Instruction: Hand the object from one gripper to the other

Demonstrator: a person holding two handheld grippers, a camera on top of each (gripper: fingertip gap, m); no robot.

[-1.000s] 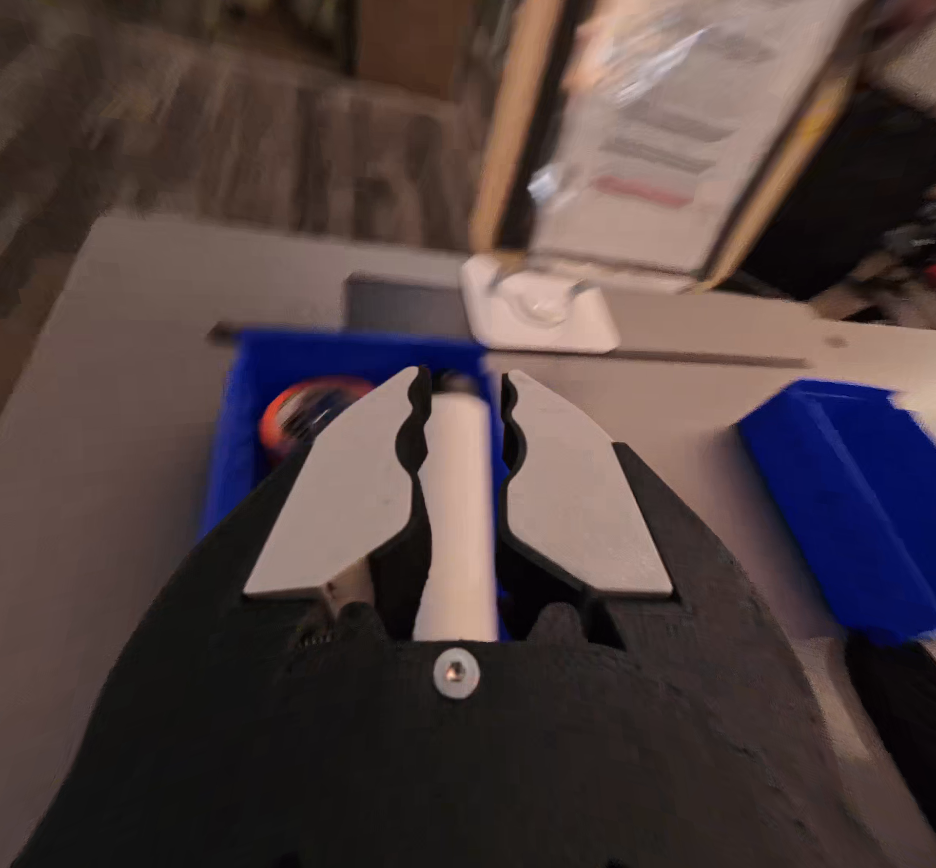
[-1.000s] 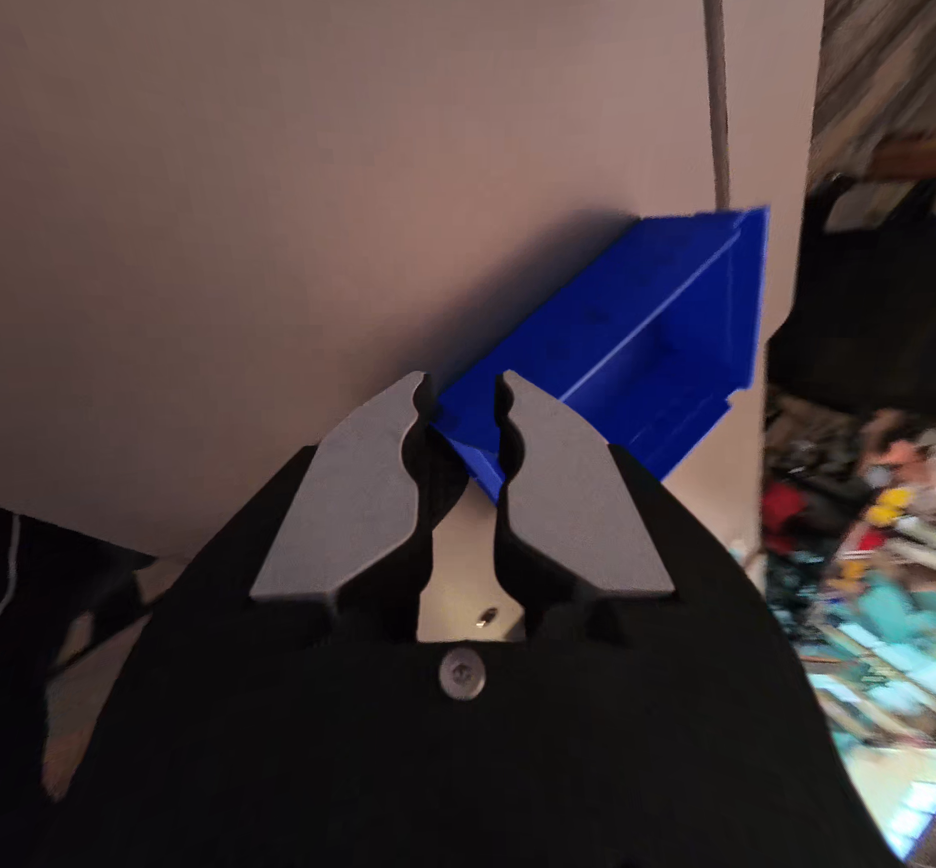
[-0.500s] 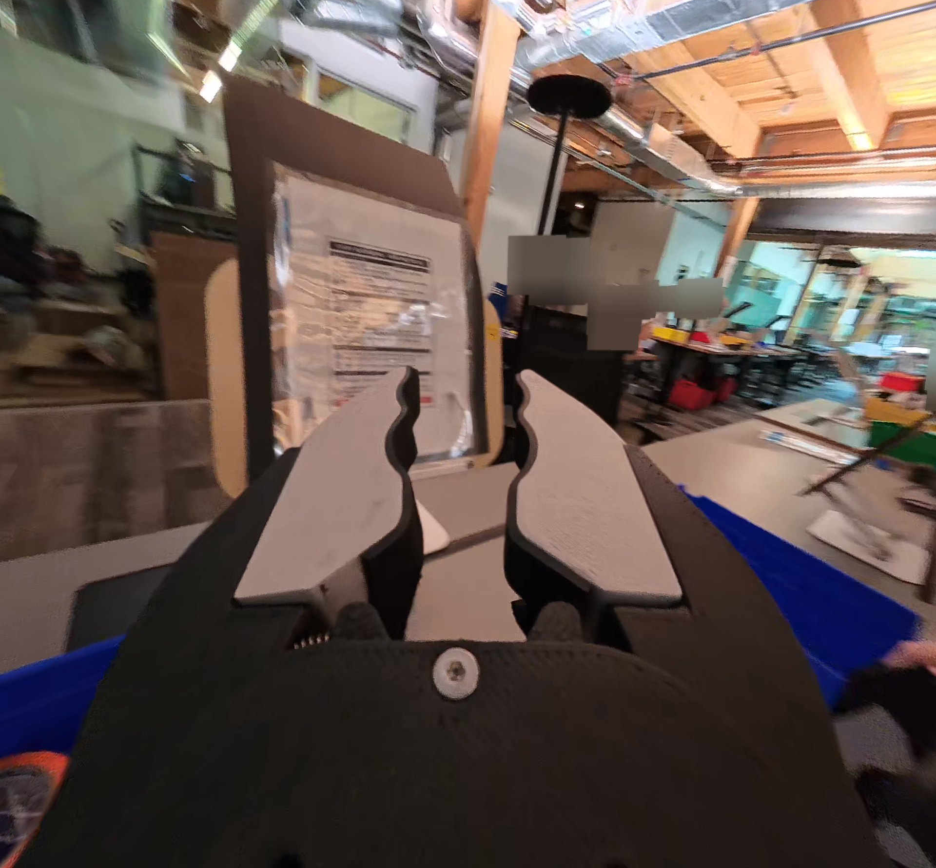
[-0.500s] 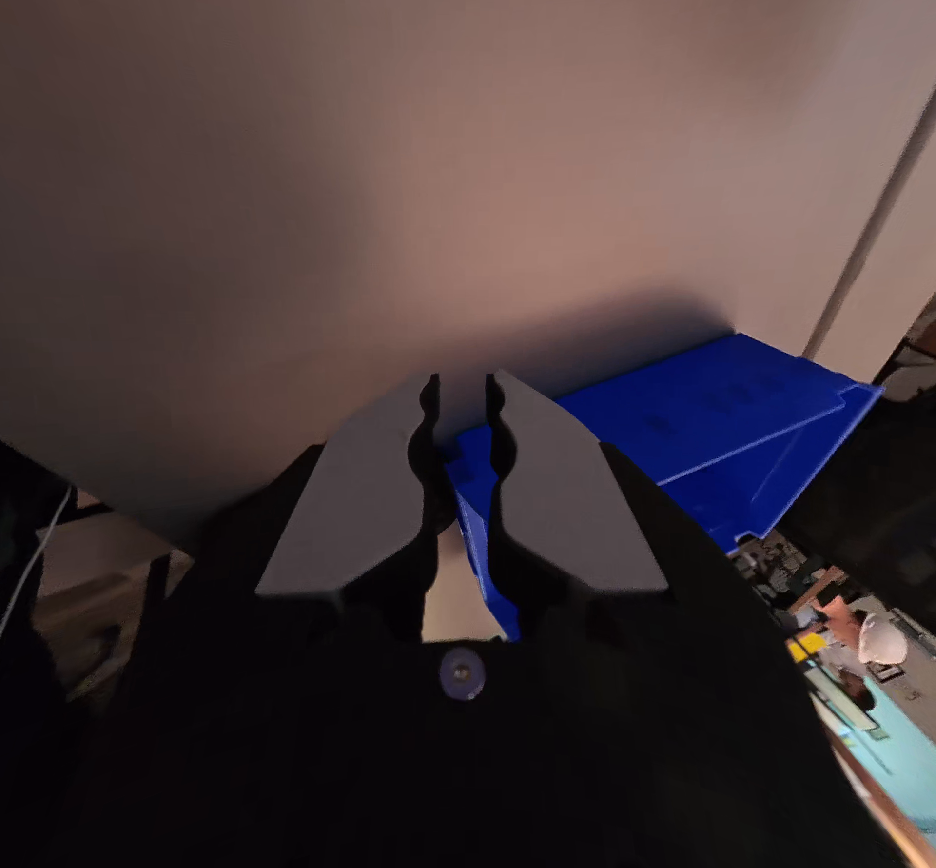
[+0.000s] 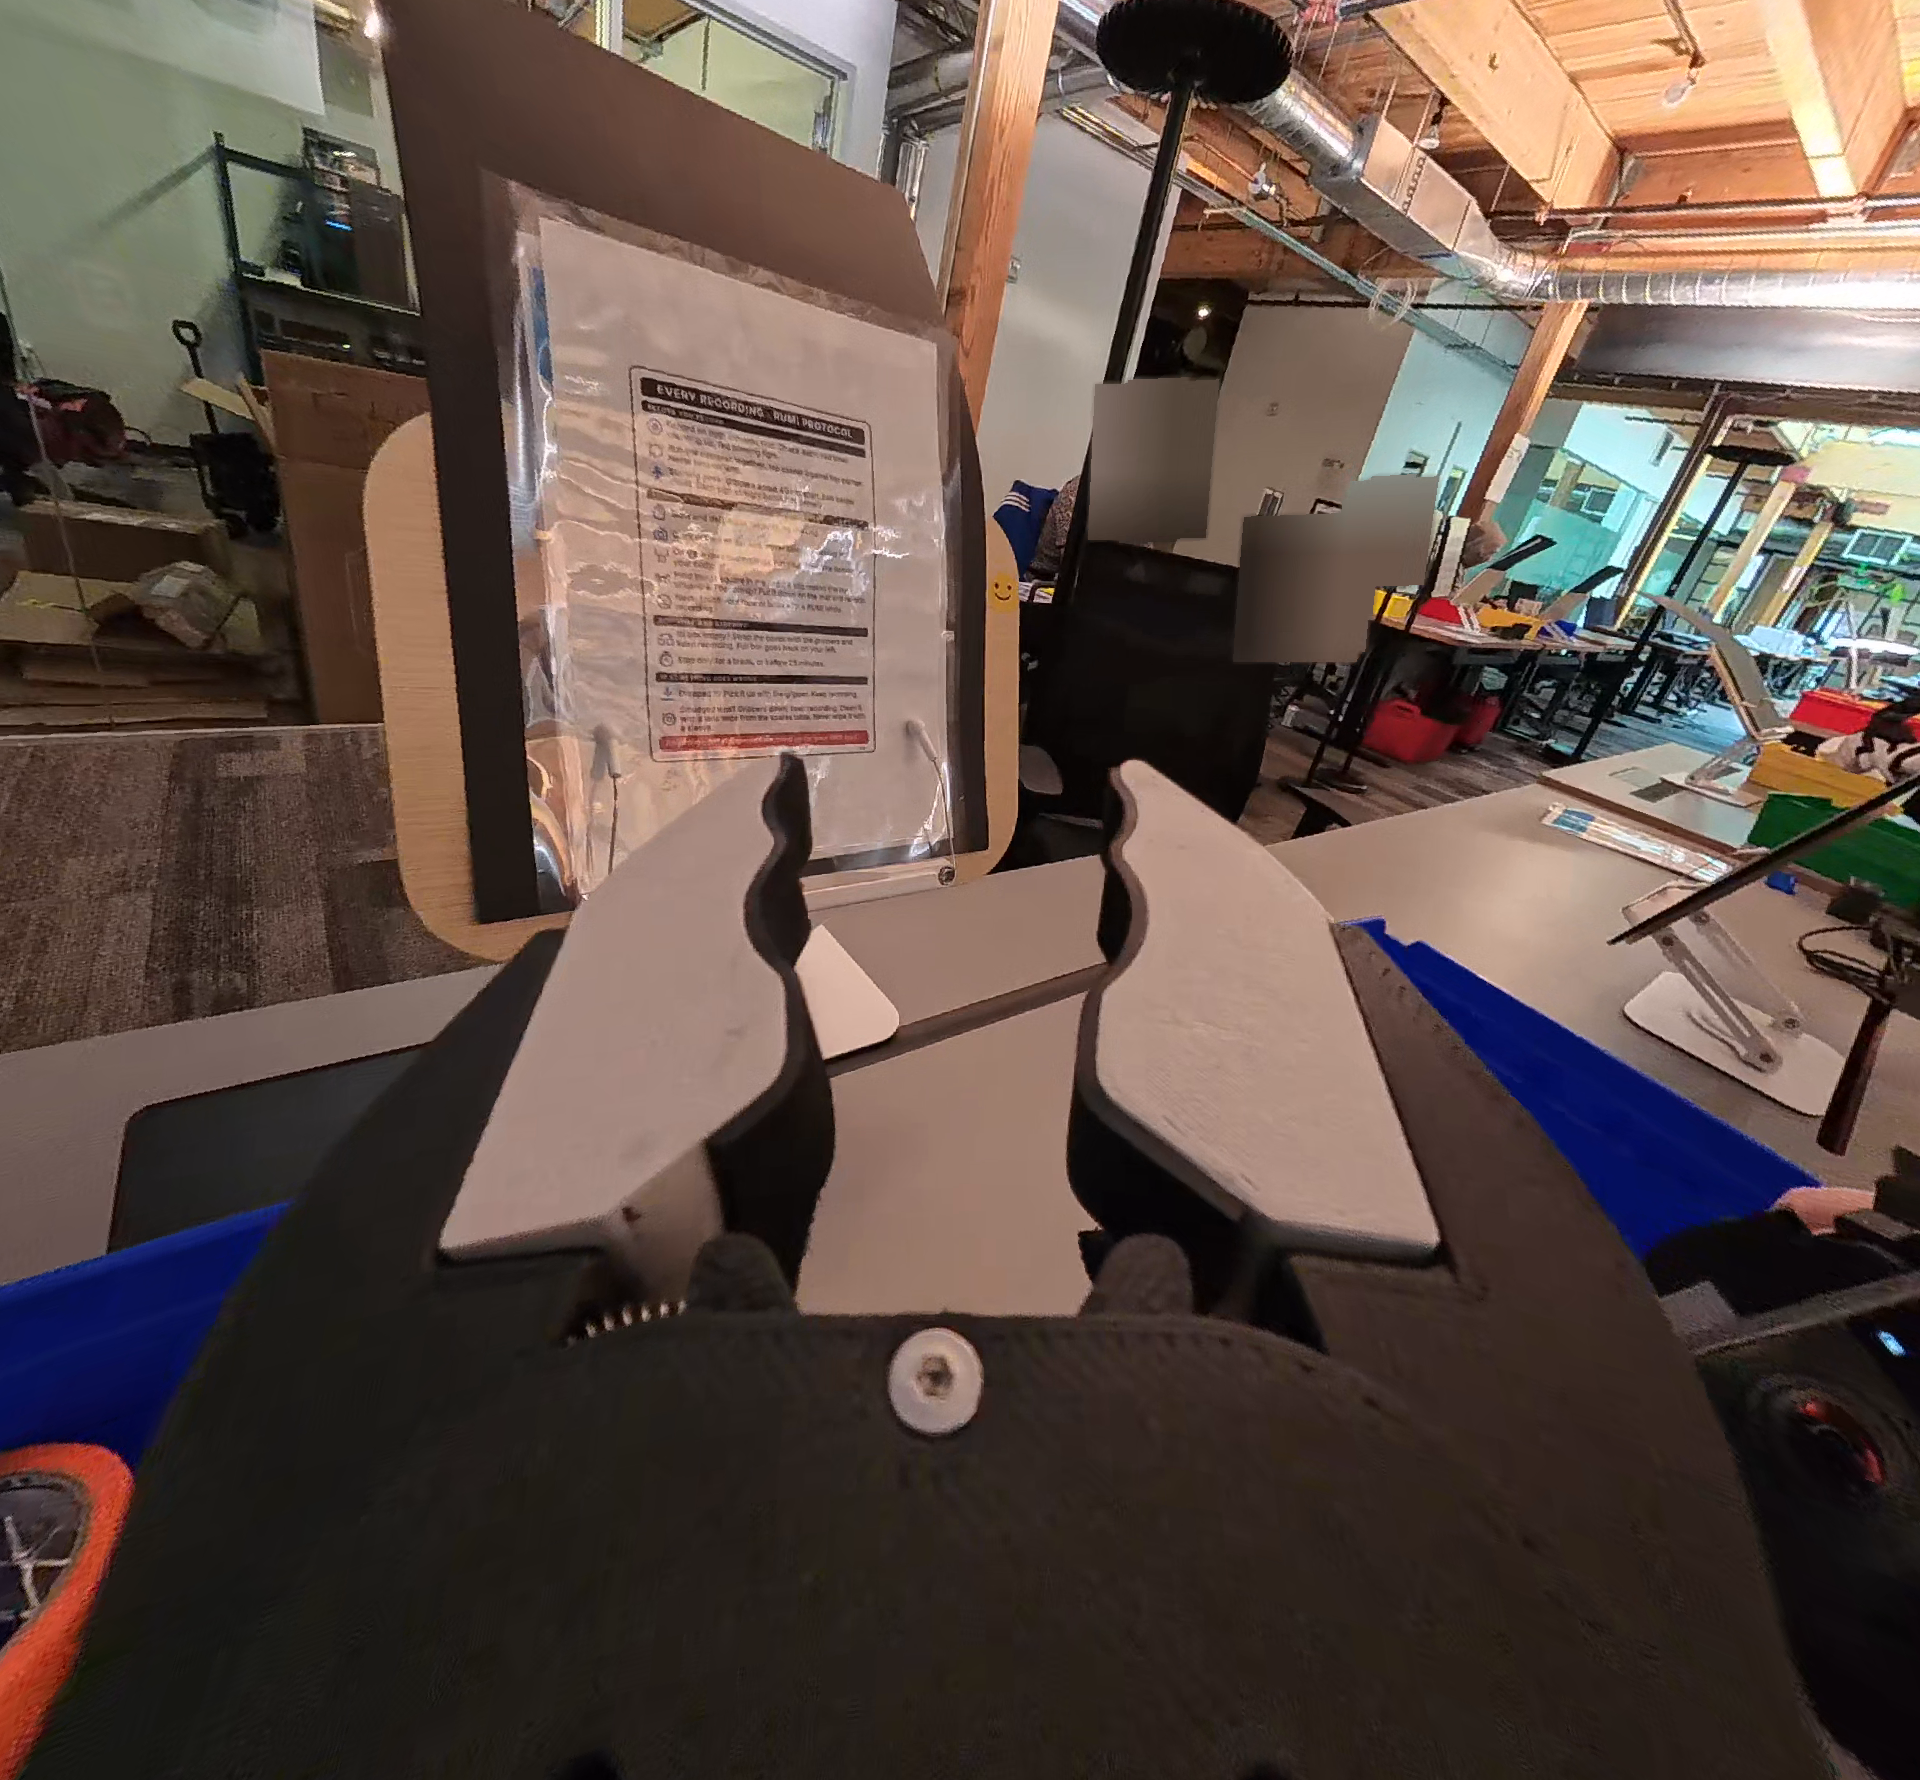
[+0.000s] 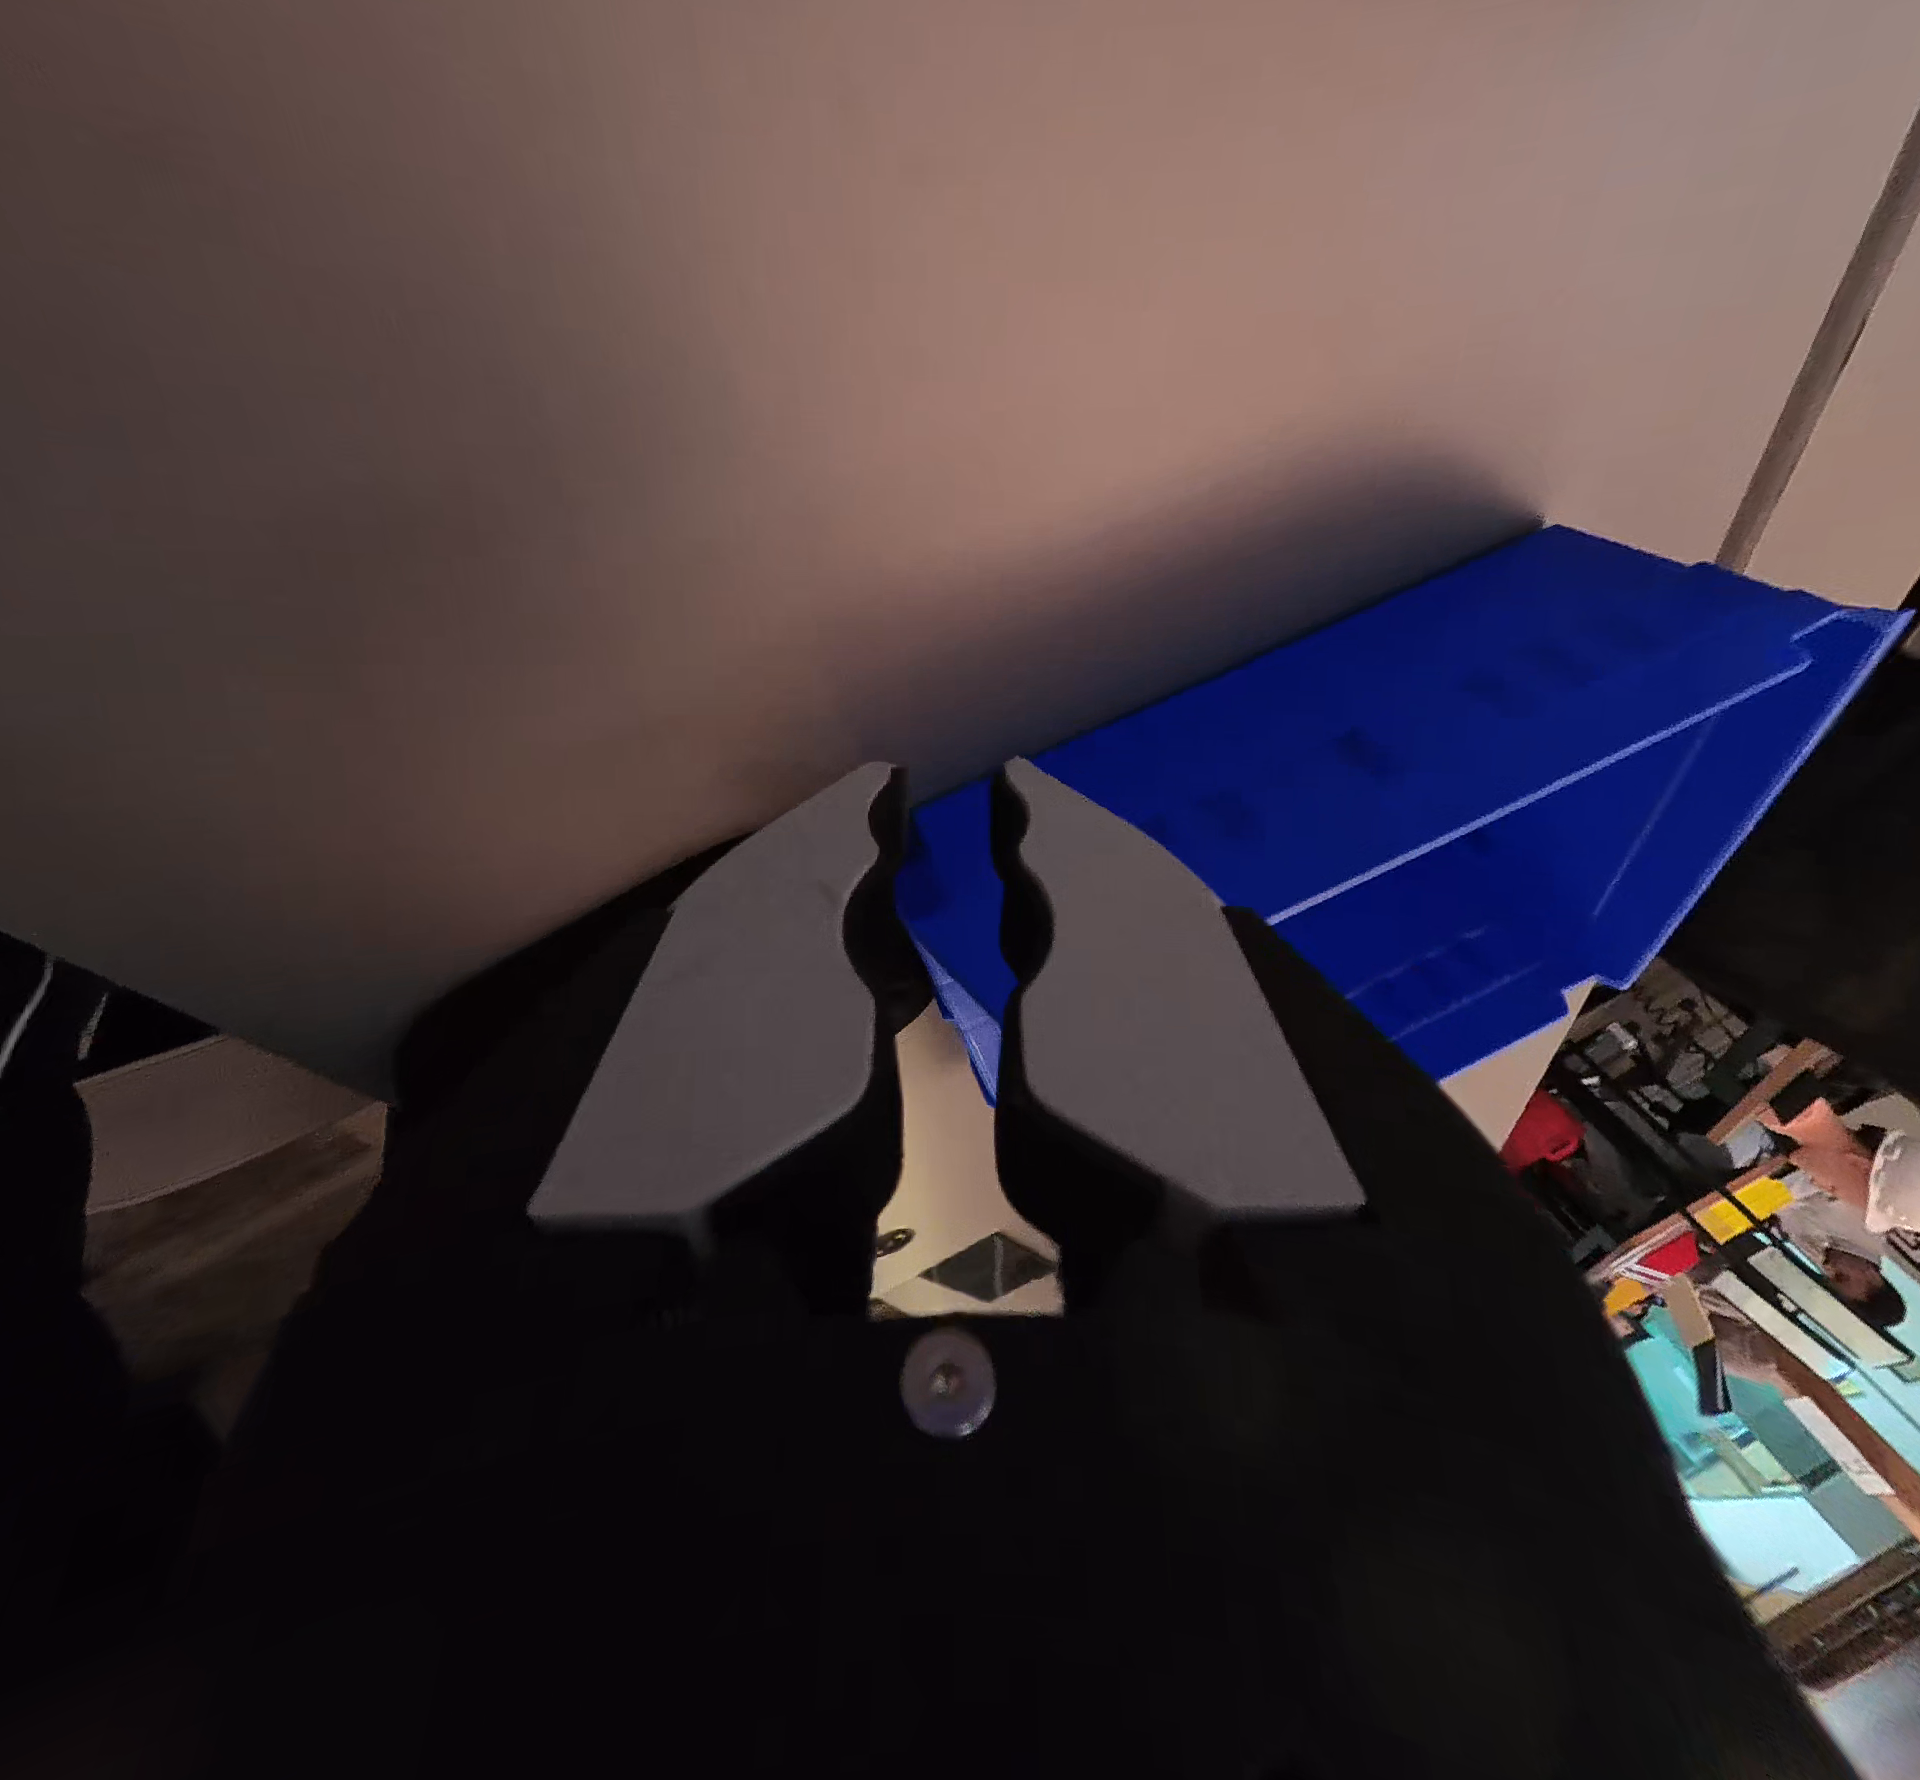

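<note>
My left gripper is open and empty, raised and pointing level over the grey table. Below it at the lower left is a blue bin holding an orange-rimmed round object. No white cylinder shows in either view. My right gripper has its fingers nearly together with a narrow gap and nothing between them. It points down at the near corner of a second blue bin, which looks empty. That bin also shows in the left wrist view.
An upright board with a sheet in a plastic sleeve stands at the table's far edge. A dark flat pad lies at the left. A tilted metal stand is at the right. A black device and a hand sit at the right edge.
My left gripper has tilted up from over the bin and opened wider. The white cylinder between its fingers a second ago is gone. The right gripper has turned and its fingers have closed in slightly.
</note>
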